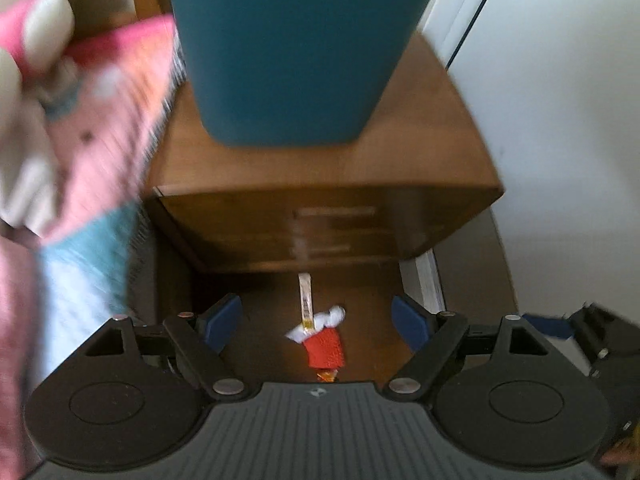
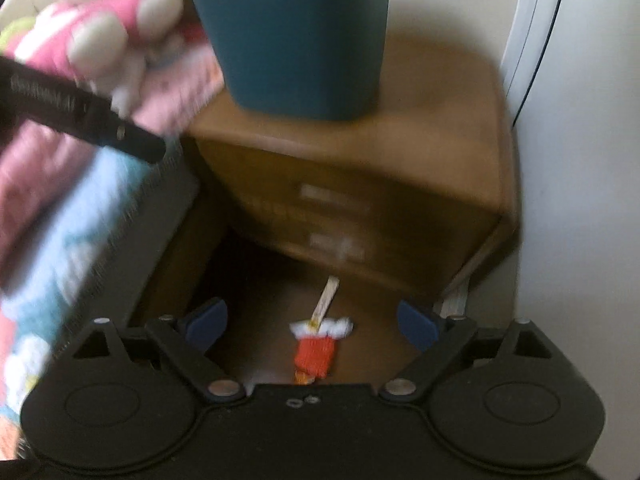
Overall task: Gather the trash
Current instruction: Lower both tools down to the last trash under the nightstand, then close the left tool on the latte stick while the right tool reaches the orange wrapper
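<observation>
Left wrist: wrapper strip (image 1: 305, 298) pointing at nightstand (image 1: 328, 168)

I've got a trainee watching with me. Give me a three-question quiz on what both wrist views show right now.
1. True or false: the teal bin stands on the floor.
2. What lies on the floor between the left claw fingers? A) a red-and-white wrapper with a flat stick B) a bottle C) a sock
3. Fill in: both the left claw and the right claw are ____, holding nothing.

Key: 1 false, it stands on the wooden nightstand; 2 A; 3 open.
</observation>
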